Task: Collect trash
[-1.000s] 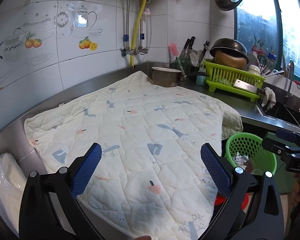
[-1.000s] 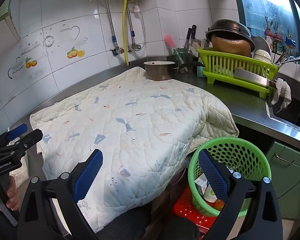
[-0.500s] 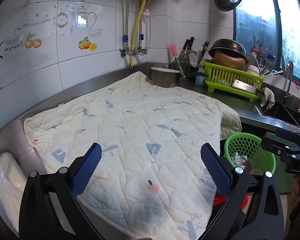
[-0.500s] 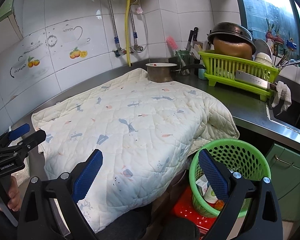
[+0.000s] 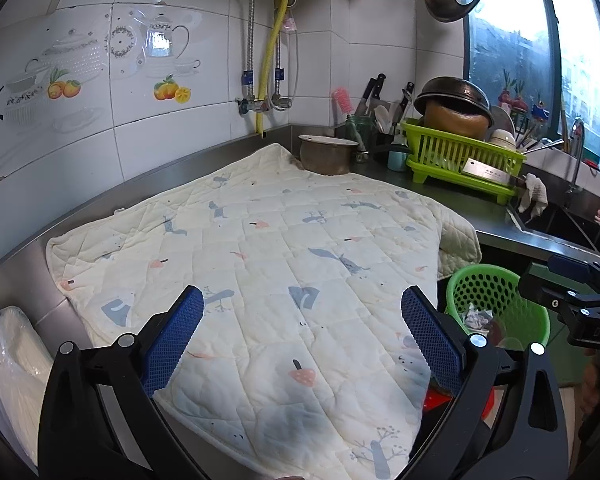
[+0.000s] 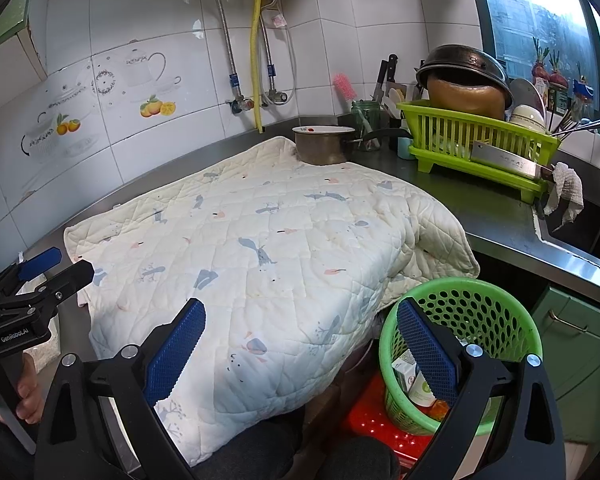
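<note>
Hovering over the quilted mat (image 5: 260,264), the left gripper (image 5: 302,338) gapes wide, empty. The right gripper (image 6: 300,344) likewise; green trash basket (image 6: 496,312) near right, behind its right finger

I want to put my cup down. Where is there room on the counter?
The bare steel counter between the cream quilted cloth, the lime green dish rack and the sink is free. The quilt's flat top is open too. The back corner by the brown metal pot is crowded.
</note>
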The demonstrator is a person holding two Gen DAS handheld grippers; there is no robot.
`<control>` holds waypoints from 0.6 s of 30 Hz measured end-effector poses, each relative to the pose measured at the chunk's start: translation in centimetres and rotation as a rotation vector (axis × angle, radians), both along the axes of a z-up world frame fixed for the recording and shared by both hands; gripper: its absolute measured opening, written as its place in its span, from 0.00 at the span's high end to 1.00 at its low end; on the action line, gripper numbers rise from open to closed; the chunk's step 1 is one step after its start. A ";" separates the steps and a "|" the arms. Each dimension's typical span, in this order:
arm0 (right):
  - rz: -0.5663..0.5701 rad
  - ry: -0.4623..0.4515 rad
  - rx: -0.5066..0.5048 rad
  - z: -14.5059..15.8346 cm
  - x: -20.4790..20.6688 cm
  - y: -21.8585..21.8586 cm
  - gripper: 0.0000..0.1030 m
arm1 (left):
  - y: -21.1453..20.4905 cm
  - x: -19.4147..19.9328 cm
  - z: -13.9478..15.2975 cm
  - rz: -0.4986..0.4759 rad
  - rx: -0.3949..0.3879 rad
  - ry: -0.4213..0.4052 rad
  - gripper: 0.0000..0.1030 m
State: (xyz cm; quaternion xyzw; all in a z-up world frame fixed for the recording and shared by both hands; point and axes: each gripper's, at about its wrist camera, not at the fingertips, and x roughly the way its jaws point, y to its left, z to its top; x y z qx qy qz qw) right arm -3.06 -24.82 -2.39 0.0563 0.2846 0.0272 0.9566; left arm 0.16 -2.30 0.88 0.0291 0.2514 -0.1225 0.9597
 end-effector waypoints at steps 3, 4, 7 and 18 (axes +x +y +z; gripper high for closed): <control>0.001 -0.001 0.000 0.0 0.0 0.0 0.09 | 0.0 0.0 0.0 0.001 0.000 0.000 0.05; 0.001 0.000 0.000 0.0 0.0 0.1 0.09 | 0.0 0.0 0.0 0.000 -0.001 0.000 0.05; 0.000 0.002 -0.002 0.1 0.0 0.1 0.09 | -0.1 0.1 -0.1 -0.001 -0.001 0.001 0.05; 0.005 0.000 0.003 0.0 0.2 0.2 0.09 | -0.1 0.1 -0.2 -0.007 -0.003 0.001 0.05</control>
